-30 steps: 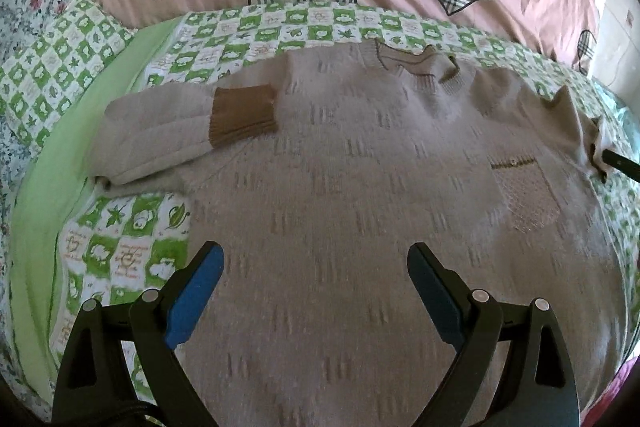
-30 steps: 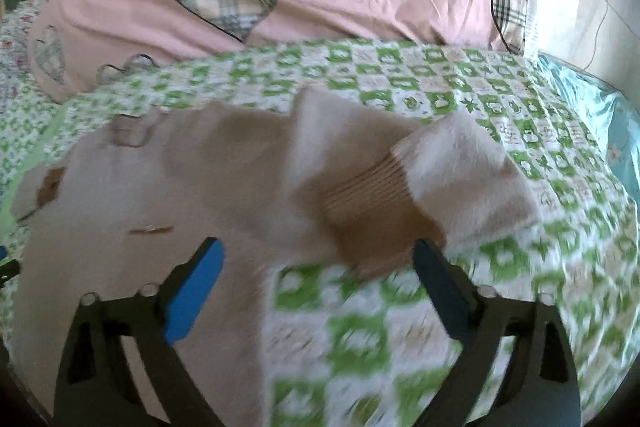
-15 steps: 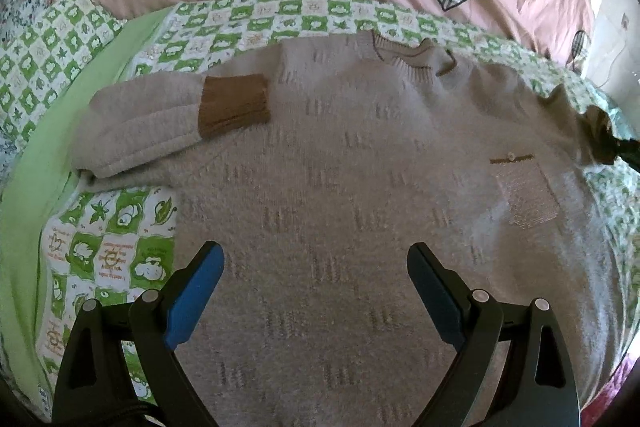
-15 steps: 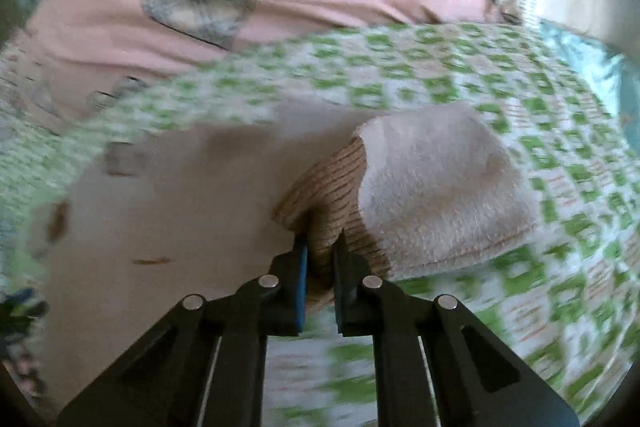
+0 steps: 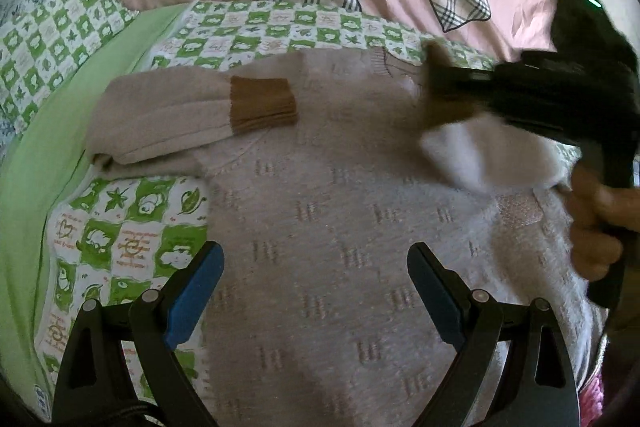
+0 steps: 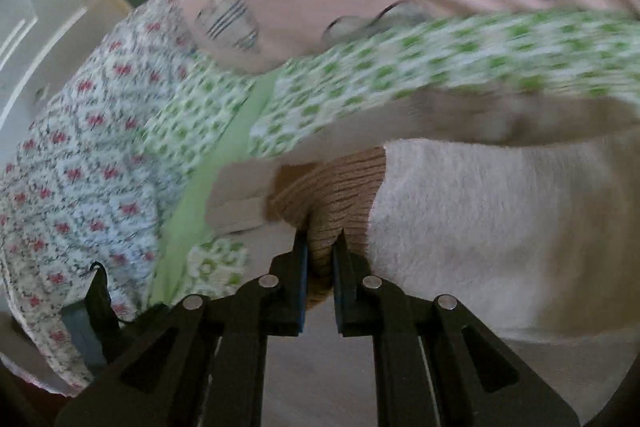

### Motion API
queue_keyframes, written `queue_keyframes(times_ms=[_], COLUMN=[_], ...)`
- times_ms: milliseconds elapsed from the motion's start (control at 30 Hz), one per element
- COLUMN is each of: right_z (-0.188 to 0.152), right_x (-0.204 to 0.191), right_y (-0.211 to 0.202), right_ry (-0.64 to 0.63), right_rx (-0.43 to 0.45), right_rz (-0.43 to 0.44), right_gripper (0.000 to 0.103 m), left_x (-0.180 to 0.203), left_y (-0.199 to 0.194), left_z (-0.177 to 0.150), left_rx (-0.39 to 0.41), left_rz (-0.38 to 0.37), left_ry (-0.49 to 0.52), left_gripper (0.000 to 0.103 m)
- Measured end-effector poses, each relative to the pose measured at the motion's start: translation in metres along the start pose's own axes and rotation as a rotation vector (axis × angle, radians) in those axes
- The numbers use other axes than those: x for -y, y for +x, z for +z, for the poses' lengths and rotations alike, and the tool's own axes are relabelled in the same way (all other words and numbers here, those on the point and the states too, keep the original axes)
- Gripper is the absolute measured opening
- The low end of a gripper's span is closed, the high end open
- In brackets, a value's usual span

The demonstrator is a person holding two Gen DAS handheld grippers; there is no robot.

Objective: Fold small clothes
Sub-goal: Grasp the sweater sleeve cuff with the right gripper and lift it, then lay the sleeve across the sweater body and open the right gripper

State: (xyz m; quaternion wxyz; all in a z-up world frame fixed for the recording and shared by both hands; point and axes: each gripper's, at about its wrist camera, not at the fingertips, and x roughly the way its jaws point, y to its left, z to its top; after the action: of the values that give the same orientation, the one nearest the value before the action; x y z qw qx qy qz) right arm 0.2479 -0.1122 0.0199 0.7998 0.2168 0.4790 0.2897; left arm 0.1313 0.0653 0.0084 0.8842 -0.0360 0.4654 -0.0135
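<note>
Checkered bedspread point(image 5: 120, 247): sweater point(image 5: 340, 267) flat, collar toward pillows; right gripper point(image 6: 320, 255) pinching cuff point(image 6: 340, 195); left gripper point(image 5: 316, 287) spread.

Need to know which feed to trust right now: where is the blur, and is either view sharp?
Left wrist view: sweater and folded sleeve sharp; only the right tool and the sleeve it carries smear. Right wrist view: bedding streaked by motion blur, but the cuff at the tool stays readable. Both bend at the fisheye rim.
</note>
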Motion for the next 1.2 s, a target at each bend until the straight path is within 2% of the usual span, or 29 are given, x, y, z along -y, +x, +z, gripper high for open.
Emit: queue_keyframes(times_ms=[100,200,300,367,433,533,700,800,833,867,900,933,967,1100,1200], right_z=[0.001,0.002,0.005,0.004,0.002,-0.002,-0.024,-0.042,-0.048,-0.052,-0.055,-0.059,-0.061,-0.057,-0.044], right_x=[-0.012,-0.011,-0.002,0.002,0.005,0.019,0.057,0.083,0.093,0.101,0.109,0.117,0.125,0.156,0.181], right_y=[0.039,0.067,0.086,0.086,0.073,0.043,-0.027,-0.072,-0.089,-0.1,-0.111,-0.123,-0.134,-0.166,-0.164], right_ry=[-0.002,0.019,0.07,0.094,0.09,0.11,0.163,0.208,0.228,0.245,0.264,0.281,0.294,0.312,0.309], right_rx=[-0.065,-0.104,-0.141,-0.142,-0.108,-0.062,0.038,0.106,0.133,0.151,0.173,0.195,0.215,0.26,0.231], right_rz=[0.074,0.08,0.083,0.084,0.093,0.084,-0.032,-0.118,-0.164,-0.193,-0.222,-0.25,-0.279,-0.428,-0.506], right_gripper=[0.012,0.012,0.022,0.049,0.056,0.056,0.056,0.056,0.056,0.056,0.056,0.056,0.056,0.056,0.056], left_x=[-0.008,-0.017,-0.025,-0.026,-0.024,-0.021,-0.031,-0.041,-0.041,-0.04,-0.038,-0.034,-0.032,-0.024,-0.025], left_y=[0.003,0.011,0.026,0.038,0.051,0.07,0.106,0.115,0.115,0.112,0.112,0.111,0.108,0.072,0.076], left_z=[0.002,0.009,0.02,0.029,0.039,0.054,0.075,0.086,0.087,0.088,0.09,0.089,0.09,0.081,0.074], left_rx=[0.007,0.006,-0.001,-0.013,-0.026,-0.045,-0.086,-0.067,-0.051,-0.03,-0.02,-0.04,-0.049,0.041,0.02], left_rz=[-0.021,-0.053,-0.095,-0.115,-0.129,-0.139,-0.171,-0.212,-0.22,-0.235,-0.253,-0.26,-0.268,-0.29,-0.248], left_ry=[-0.025,-0.061,-0.099,-0.114,-0.121,-0.12,-0.191,-0.251,-0.258,-0.262,-0.25,-0.246,-0.244,-0.188,-0.174], left_gripper=[0.094,0.094,0.094,0.094,0.094,0.094,0.094,0.093,0.091,0.069,0.027,0.008,0.005,0.006,0.006])
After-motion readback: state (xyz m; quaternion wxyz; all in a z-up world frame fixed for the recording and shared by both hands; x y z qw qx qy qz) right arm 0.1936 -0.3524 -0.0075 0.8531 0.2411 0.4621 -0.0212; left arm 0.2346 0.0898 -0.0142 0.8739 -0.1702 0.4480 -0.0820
